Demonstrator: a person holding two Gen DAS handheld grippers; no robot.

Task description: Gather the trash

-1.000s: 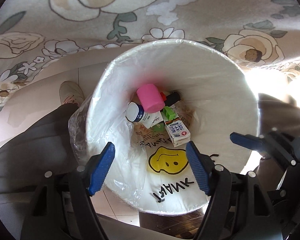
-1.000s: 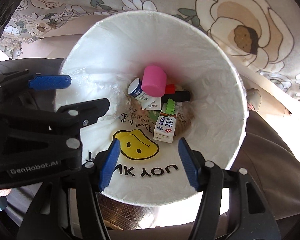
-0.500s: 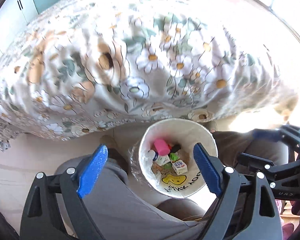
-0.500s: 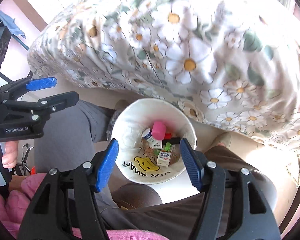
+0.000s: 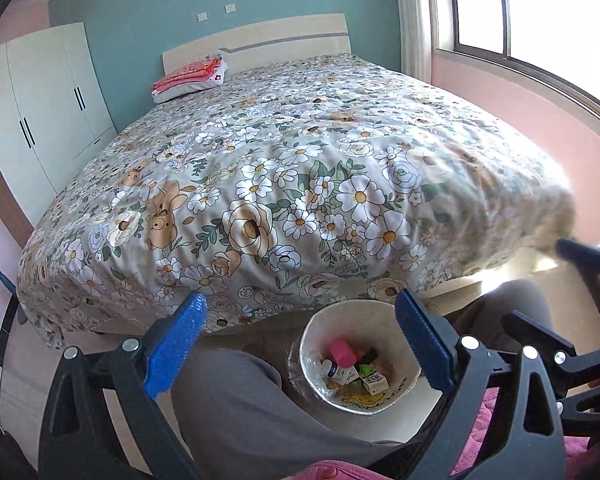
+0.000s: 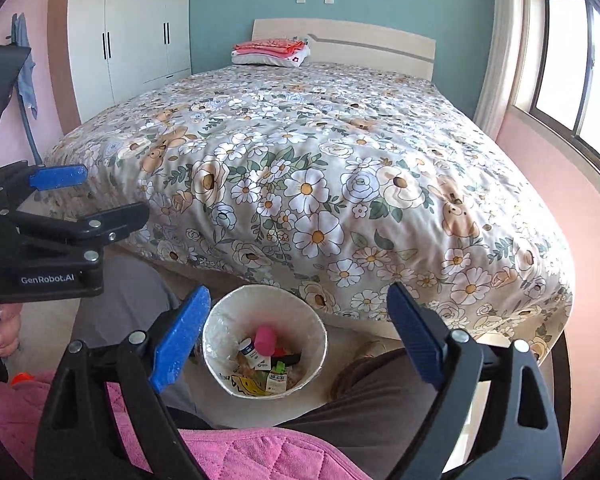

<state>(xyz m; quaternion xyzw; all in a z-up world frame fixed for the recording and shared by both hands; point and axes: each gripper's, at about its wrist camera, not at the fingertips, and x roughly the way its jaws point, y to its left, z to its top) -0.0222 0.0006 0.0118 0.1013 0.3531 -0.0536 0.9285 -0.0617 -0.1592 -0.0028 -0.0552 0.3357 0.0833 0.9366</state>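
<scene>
Both your left gripper (image 5: 300,344) and right gripper (image 6: 296,338), jaws just spread wide and empty, hang above the trash bin (image 6: 220,320) between your knees, so drop-off looks finished; next, seek remaining litter

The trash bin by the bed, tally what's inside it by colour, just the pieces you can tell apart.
In the white bin, as far as can be told apart:
Pink: 1, a cylinder
Black: 1, a marker-like stick
Green: 1, a small piece
White cartons or bottles with print: 3
Total: 6; crumpled scraps beneath are uncountable.
</scene>
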